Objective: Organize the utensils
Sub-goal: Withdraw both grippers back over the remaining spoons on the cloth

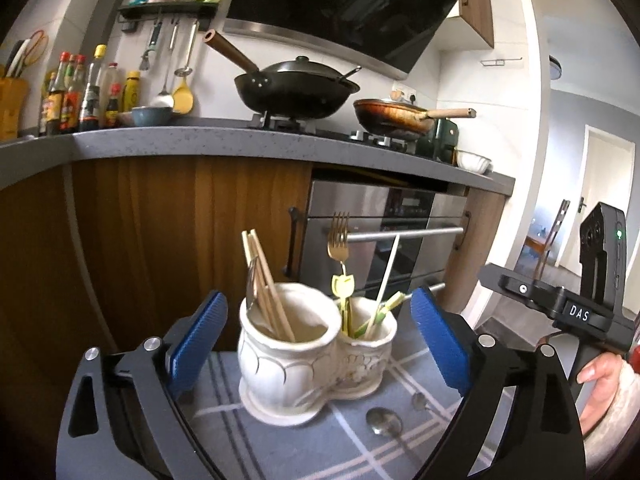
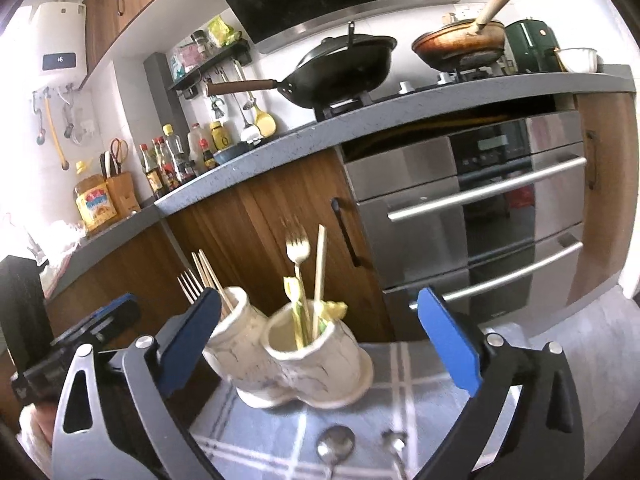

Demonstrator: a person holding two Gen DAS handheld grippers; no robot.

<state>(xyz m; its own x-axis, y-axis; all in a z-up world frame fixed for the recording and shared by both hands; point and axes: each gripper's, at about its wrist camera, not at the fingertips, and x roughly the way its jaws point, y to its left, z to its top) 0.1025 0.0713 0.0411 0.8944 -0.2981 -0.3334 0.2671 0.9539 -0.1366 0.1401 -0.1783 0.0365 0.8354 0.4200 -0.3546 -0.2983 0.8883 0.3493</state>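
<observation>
A white ceramic double-cup utensil holder [image 1: 304,364] stands on a grey plaid cloth [image 1: 320,448]. Its left cup holds wooden chopsticks [image 1: 266,284]; its right cup holds a gold fork [image 1: 339,240], a pale chopstick and green-yellow utensils. Two metal spoons [image 1: 384,420] lie on the cloth in front of it. My left gripper [image 1: 320,344] is open and empty, its blue pads on either side of the holder, not touching. In the right wrist view the holder [image 2: 304,360] sits between the open, empty right gripper [image 2: 320,344] pads, with the spoons [image 2: 336,446] below.
A wooden cabinet [image 1: 140,240] and a steel oven with bar handles [image 2: 480,200] stand behind the cloth. Above them the grey counter [image 1: 200,140] carries a black wok [image 1: 296,88], a frying pan [image 1: 392,118] and sauce bottles. The right gripper's body [image 1: 580,304] shows at right.
</observation>
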